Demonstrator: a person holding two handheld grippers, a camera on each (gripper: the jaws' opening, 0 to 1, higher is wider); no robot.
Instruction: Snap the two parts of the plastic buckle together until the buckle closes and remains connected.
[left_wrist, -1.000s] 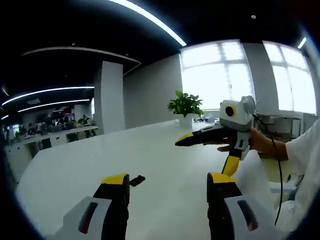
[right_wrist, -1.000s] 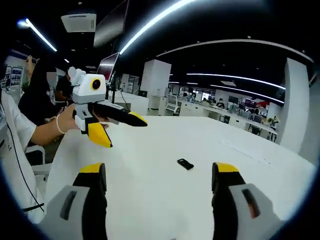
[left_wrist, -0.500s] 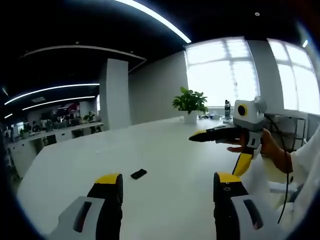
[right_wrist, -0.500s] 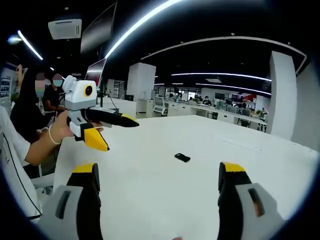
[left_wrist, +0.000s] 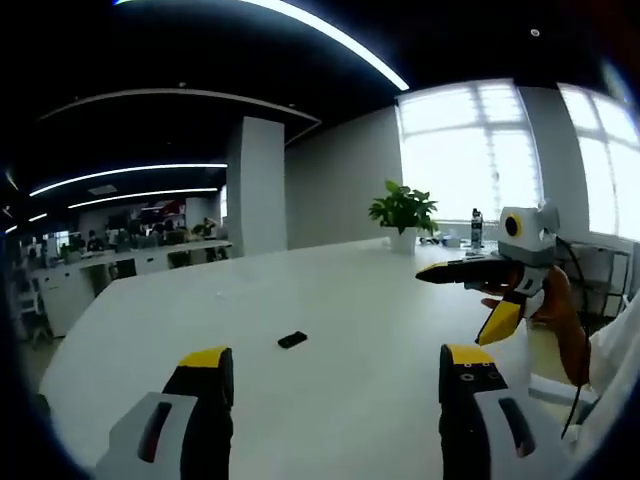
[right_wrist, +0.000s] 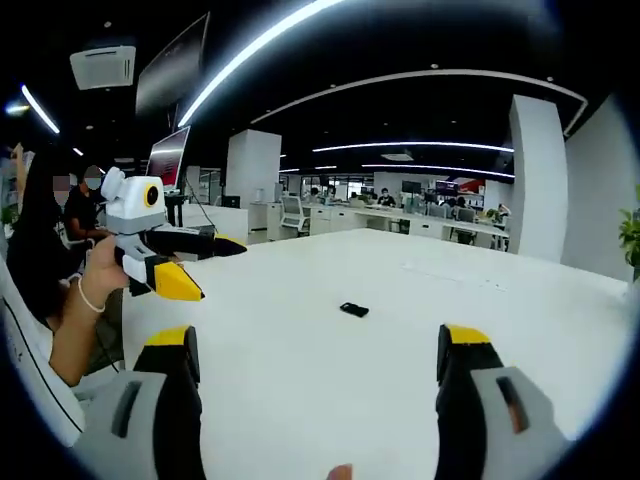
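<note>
On white table (left_wrist: 380, 300), small indistinct black buckle (left_wrist: 292, 340).

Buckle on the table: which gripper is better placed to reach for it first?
Hard to call; slightly the left. The buckle lies nearer the left gripper's own left jaw, while it sits about centred but farther ahead of the right gripper. Both have their jaws apart and empty, above the table.

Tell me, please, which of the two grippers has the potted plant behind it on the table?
The right gripper, seen from the left gripper view: the potted plant stands behind it by the windows. The left gripper has office desks behind it instead.
</note>
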